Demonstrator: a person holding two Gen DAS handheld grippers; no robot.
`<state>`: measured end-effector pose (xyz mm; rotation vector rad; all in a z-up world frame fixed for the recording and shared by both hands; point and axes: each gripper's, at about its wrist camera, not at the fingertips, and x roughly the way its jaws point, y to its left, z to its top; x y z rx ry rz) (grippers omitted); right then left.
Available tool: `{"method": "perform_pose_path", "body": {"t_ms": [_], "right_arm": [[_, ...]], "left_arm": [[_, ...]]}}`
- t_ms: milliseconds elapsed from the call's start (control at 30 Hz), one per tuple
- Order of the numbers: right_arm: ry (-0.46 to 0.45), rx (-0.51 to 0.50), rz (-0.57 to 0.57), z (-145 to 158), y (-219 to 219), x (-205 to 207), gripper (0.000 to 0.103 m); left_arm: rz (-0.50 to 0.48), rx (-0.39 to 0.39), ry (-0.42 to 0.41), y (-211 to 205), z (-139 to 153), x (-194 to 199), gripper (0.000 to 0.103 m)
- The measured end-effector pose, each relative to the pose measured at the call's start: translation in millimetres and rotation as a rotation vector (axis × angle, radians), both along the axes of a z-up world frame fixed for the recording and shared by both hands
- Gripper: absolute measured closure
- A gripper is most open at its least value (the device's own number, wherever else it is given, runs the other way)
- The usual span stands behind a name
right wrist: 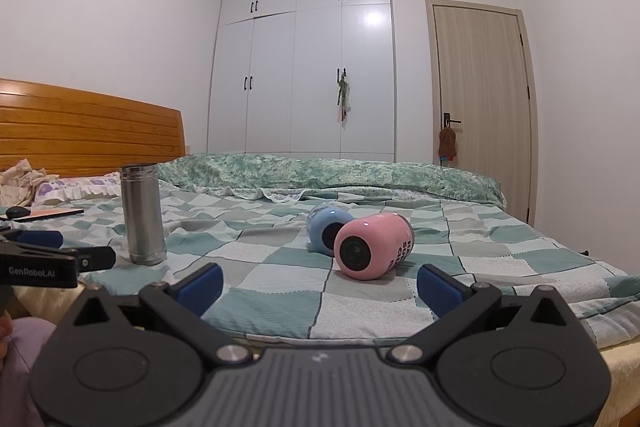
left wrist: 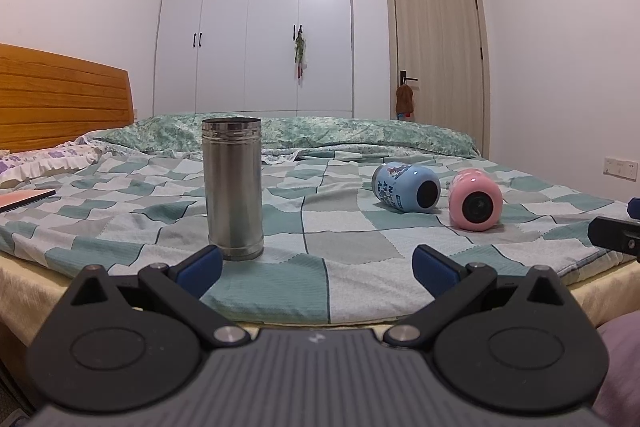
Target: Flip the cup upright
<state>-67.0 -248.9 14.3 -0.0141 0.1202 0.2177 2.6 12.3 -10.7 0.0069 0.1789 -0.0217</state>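
A steel cup (left wrist: 233,189) stands upright on the checked bedspread, just beyond my left gripper (left wrist: 316,269), which is open and empty. It also shows in the right wrist view (right wrist: 143,214). A blue cup (left wrist: 405,187) and a pink cup (left wrist: 475,199) lie on their sides to the right, bases toward me. In the right wrist view the pink cup (right wrist: 372,247) lies just ahead of my open, empty right gripper (right wrist: 320,285), with the blue cup (right wrist: 326,233) behind it, touching or nearly so.
The bed (left wrist: 352,239) has a wooden headboard (left wrist: 60,99) on the left, a folded green quilt (left wrist: 320,135) at the back, and a flat book (left wrist: 24,198) at the left. White wardrobe (left wrist: 256,27) and door (left wrist: 438,51) stand behind. The left gripper shows at the left edge of the right wrist view (right wrist: 48,259).
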Motion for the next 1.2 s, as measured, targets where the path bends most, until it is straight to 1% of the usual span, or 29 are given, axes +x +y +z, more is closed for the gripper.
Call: {"method": "perform_pose_path", "body": {"t_ms": [1200], "right_arm": [[-0.001,-0.006,0.002,0.1,2.2,0.7,0.000]], "left_arm": [[0.006,0.005,-0.018,0.4,0.7,-4.2,0.000]]}}
